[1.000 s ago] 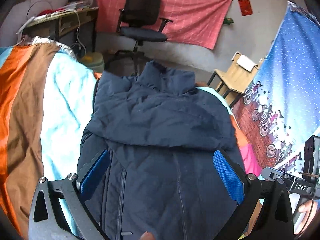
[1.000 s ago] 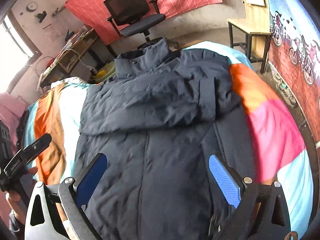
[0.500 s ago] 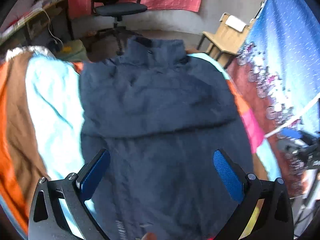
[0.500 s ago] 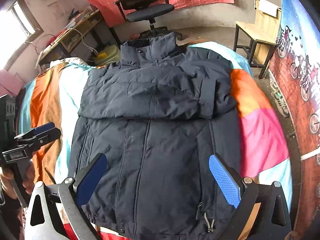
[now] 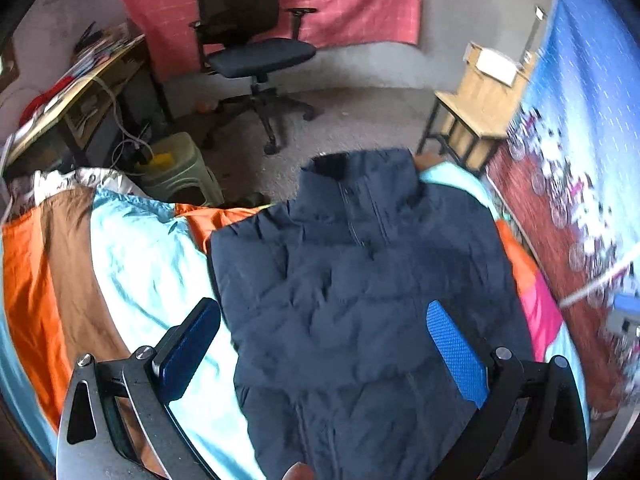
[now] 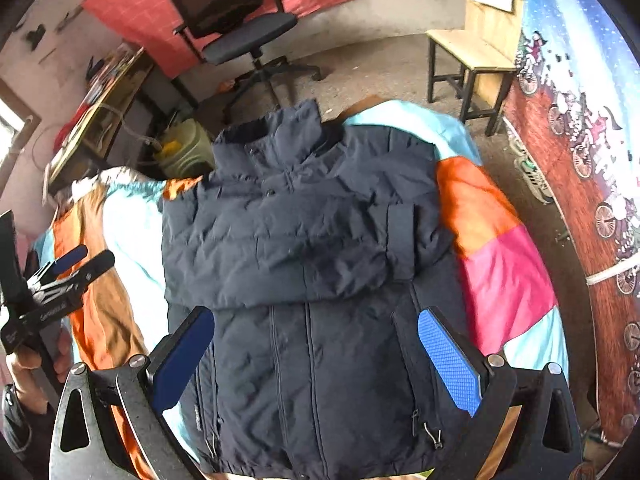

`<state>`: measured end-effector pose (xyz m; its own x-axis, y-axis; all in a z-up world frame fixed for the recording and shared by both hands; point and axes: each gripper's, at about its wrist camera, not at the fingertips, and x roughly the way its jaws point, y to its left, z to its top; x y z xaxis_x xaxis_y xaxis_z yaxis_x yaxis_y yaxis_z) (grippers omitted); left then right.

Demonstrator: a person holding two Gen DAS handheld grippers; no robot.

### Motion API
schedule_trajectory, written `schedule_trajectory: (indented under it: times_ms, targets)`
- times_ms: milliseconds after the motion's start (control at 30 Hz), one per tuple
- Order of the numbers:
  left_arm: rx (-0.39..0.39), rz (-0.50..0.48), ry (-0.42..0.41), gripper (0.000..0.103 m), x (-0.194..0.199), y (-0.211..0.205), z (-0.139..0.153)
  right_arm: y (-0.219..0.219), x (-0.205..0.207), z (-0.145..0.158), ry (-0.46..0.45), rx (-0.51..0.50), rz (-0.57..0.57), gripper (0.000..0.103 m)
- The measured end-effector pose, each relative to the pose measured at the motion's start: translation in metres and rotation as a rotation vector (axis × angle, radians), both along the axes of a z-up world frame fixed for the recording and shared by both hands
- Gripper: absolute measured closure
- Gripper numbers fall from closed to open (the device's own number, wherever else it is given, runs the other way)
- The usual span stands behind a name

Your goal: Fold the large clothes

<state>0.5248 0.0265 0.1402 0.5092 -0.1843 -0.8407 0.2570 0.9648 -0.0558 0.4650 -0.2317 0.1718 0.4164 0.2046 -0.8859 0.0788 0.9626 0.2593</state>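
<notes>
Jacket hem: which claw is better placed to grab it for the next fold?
Right, probably. The right claw hangs open over the jacket with the hem in view just below it. The left claw is open too, but sits over the chest and its view cuts the hem off.

Black office chair [image 5: 252, 40], wooden chair [image 6: 476, 52], cluttered desk [image 5: 80, 92], green stool [image 5: 180, 168].

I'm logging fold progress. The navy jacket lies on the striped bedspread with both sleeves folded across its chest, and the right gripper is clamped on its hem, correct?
Not quite: in the right wrist view the right gripper hovers open above the jacket, clamping nothing. The rest holds.
</notes>
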Motion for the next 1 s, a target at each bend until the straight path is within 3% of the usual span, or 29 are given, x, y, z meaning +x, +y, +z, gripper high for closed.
schedule_trajectory:
  times_ms: [100, 333, 467, 567, 700, 833, 1000]
  targets:
    - [-0.017, 0.048, 0.001, 0.002, 0.017, 0.005, -0.007, -0.002, 0.014, 0.001, -0.027, -0.02, -0.001, 0.0]
    - [0.041, 0.099, -0.058, 0.002, 0.06, 0.003, -0.022, -0.009, 0.062, -0.022, -0.163, 0.005, 0.042, 0.0]
    - [0.07, 0.113, -0.11, 0.002, 0.09, 0.0, -0.035, -0.016, 0.097, -0.045, -0.348, -0.11, 0.032, 0.0]
    - [0.064, 0.123, -0.134, 0.002, 0.111, -0.002, -0.047, -0.022, 0.122, -0.065, -0.415, -0.188, 0.076, 0.0]
    - [0.043, 0.146, -0.082, 0.002, 0.151, -0.012, -0.067, -0.037, 0.164, -0.095, -0.43, -0.067, 0.109, 0.0]
    - [0.097, 0.206, -0.042, 0.002, 0.19, -0.029, -0.088, -0.051, 0.212, -0.131, -0.367, 0.085, 0.057, 0.0]
    - [0.155, 0.251, -0.025, 0.005, 0.217, -0.036, -0.105, -0.061, 0.256, -0.155, -0.349, 0.145, 0.011, 0.004]
